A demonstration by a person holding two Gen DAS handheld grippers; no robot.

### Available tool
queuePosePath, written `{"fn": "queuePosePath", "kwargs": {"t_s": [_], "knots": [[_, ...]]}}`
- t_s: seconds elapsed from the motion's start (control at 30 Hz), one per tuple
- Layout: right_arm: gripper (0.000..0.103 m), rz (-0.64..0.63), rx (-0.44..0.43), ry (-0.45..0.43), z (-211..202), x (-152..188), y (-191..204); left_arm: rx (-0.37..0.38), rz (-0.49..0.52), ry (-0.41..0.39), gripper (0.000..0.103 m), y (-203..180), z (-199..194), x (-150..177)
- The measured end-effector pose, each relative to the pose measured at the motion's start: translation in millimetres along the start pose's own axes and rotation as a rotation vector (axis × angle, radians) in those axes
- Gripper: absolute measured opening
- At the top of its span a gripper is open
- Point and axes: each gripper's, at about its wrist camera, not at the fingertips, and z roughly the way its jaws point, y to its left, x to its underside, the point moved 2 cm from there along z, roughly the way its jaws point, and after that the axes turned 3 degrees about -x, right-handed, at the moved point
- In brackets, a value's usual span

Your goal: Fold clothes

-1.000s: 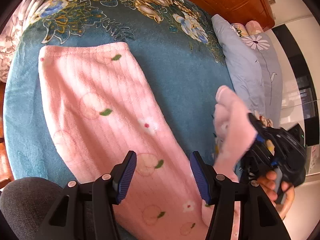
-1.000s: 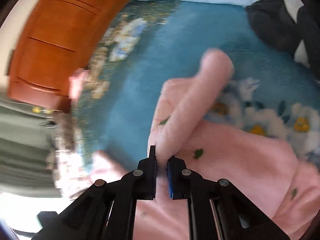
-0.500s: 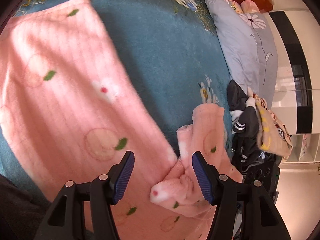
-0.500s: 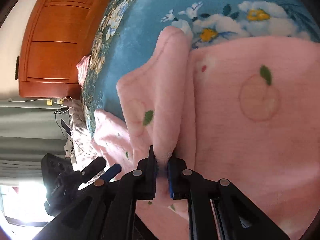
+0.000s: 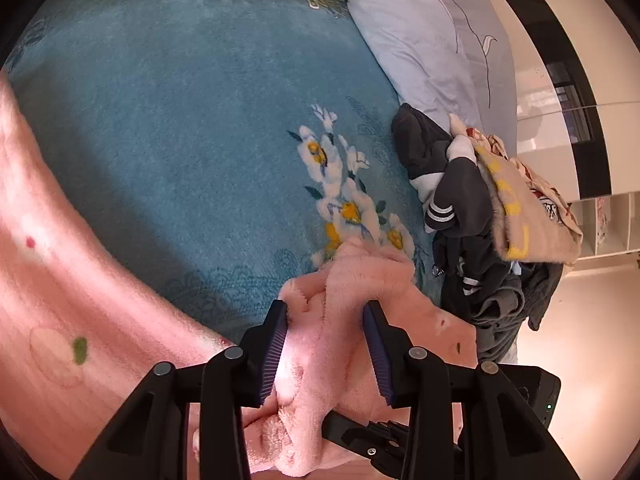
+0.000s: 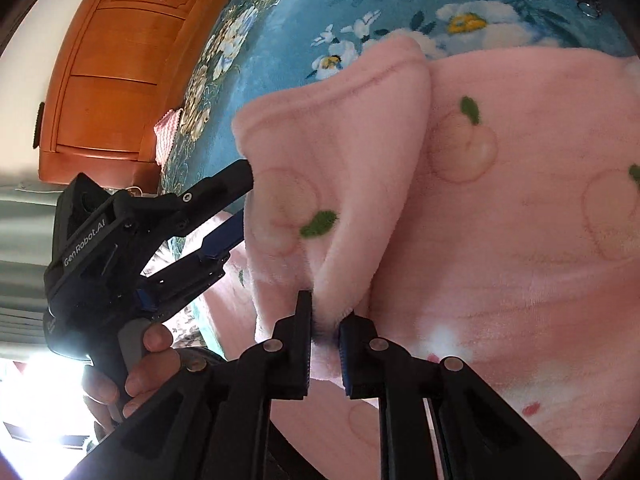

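Spread across the bed is a teal floral blanket [image 5: 180, 132], and on it a pink fleece garment [image 6: 500, 208] printed with peaches is laid. A bunched fold of that garment sits between the jaws of the left gripper [image 5: 326, 344], which have just been closing — the pads now lie against the cloth on both sides. Its folded edge is clamped in the right gripper [image 6: 325, 326], whose jaws stand nearly together on a thin pinch of fleece, with the flap rising ahead of them. To the left of the right jaws, the hand [image 6: 132, 380] on the left gripper's handle is seen. Beyond the left jaws, to the right, a heap of dark clothes [image 5: 460, 200] lies beside a lilac pillow [image 5: 432, 40]. A wooden headboard [image 6: 120, 64] stands further off.
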Motion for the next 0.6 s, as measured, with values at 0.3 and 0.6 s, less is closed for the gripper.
{"fn": "queuePosePath", "kwargs": {"t_s": [0.3, 0.6], "knots": [[0.014, -0.058, 0.061, 0.010, 4.5, 2.1, 10.0, -0.044, 0.111, -0.003, 0.028, -18.4, 2.4, -1.6], [0.042, -0.042, 0.095, -0.002, 3.0, 2.5, 5.2, -0.096, 0.171, -0.080, 0.007, -14.8, -12.1, -6.9]]}}
